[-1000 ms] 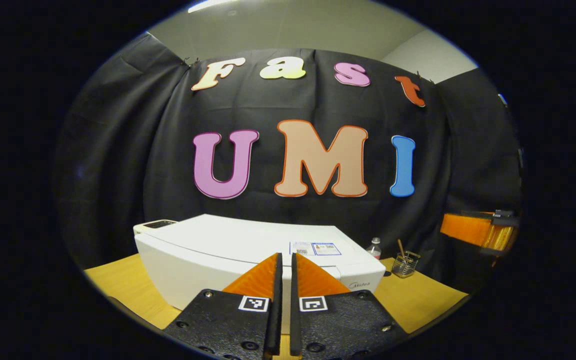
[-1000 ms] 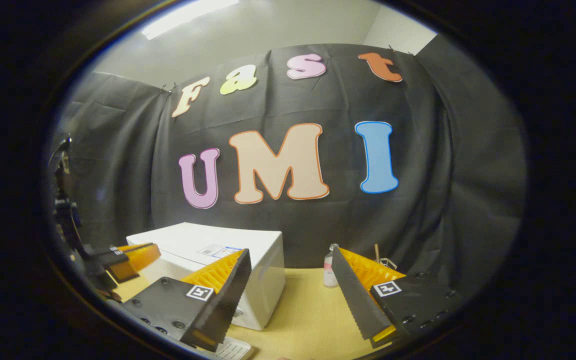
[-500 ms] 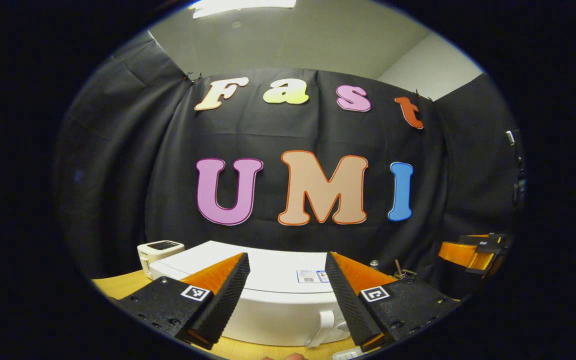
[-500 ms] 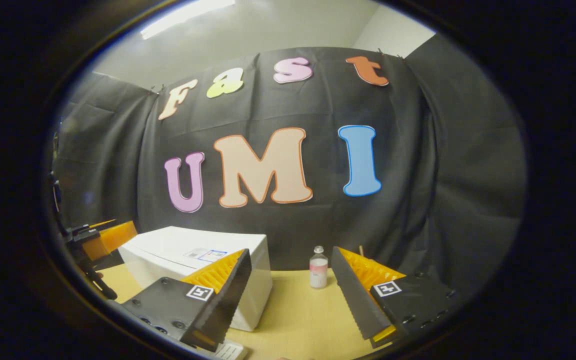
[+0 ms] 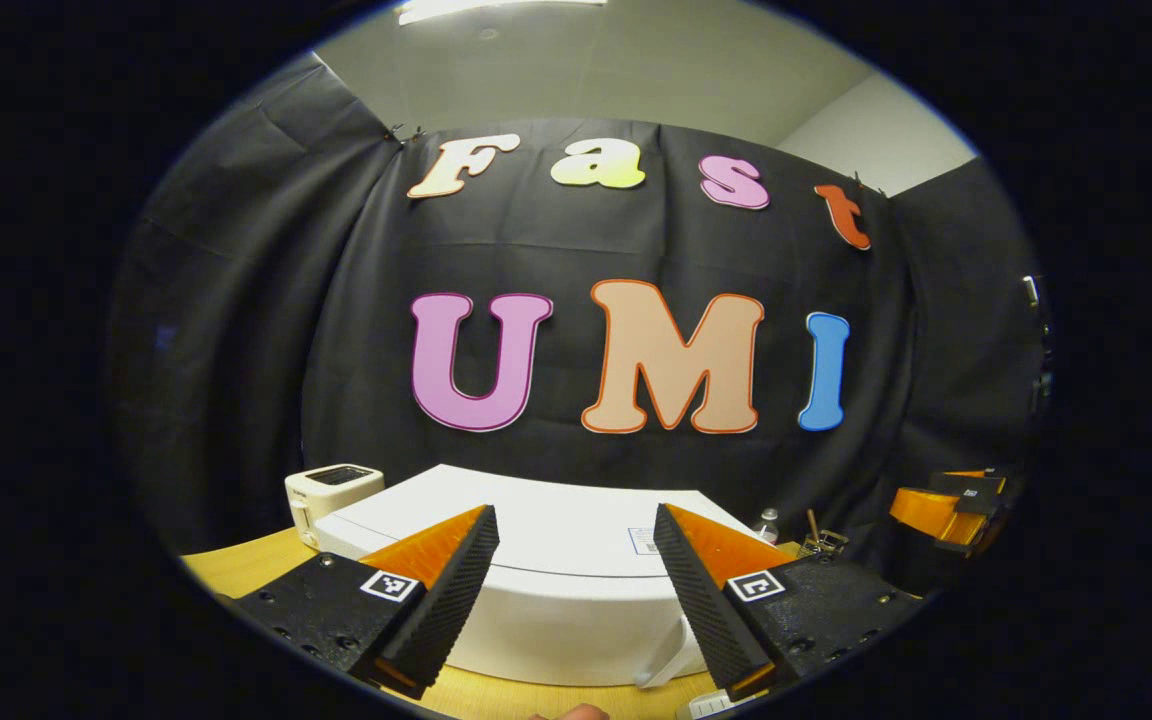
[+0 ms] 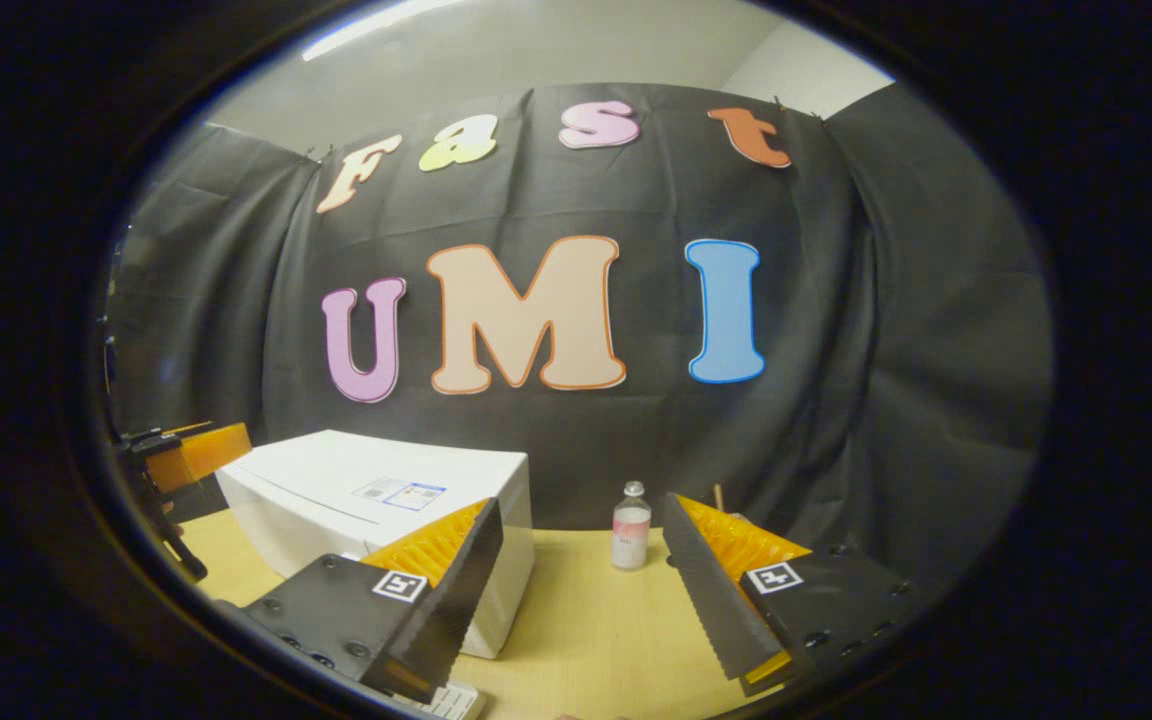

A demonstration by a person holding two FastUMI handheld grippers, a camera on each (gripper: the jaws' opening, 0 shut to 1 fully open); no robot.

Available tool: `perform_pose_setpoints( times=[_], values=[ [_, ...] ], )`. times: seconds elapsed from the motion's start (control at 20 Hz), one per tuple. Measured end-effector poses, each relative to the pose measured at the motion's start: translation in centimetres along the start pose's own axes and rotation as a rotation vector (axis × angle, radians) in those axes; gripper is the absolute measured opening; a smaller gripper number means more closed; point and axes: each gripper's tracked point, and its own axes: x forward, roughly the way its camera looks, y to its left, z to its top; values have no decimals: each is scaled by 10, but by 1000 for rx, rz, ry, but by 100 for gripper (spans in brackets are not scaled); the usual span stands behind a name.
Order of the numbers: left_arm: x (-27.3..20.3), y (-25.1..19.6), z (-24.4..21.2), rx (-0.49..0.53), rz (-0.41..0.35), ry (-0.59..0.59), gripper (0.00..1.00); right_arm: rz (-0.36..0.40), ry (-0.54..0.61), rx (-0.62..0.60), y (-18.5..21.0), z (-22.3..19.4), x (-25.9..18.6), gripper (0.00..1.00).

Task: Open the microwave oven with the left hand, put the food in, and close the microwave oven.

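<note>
The white microwave (image 5: 556,590) stands on the wooden table (image 5: 226,570) with its door closed, and its pale handle (image 5: 671,650) shows low on the front, to the right. My left gripper (image 5: 574,515) hovers just in front of and above it, open, with nothing between its fingers. In the right gripper view the microwave (image 6: 366,500) sits to the left, and my right gripper (image 6: 581,503) is open and empty over the table (image 6: 586,620). The left gripper (image 6: 191,455) appears at the far left there. The right gripper (image 5: 946,505) is at the far right of the left gripper view.
A small white appliance (image 5: 331,490) stands left of the microwave. A small bottle (image 6: 629,525) and a wire holder (image 5: 821,542) with sticks stand to its right, by the black cloth wall. A keyboard's edge (image 6: 451,700) lies at the table's near side.
My left gripper went from shut to open and now sits lower in front of the microwave. The right gripper turned slightly, bringing the bottle fully into its view.
</note>
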Motion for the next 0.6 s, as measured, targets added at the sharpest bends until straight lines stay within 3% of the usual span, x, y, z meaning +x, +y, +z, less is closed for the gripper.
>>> perform_pose_setpoints(
  times=[0.2, 0.6],
  values=[
    [-4, 17, 4, 34, 63, -16, 96, -1, 18, -9, 4, -5, 4, 92],
    [-5, 14, 5, 32, 49, -20, 96, 20, 24, -10, 11, -7, 2, 92]
  ],
)
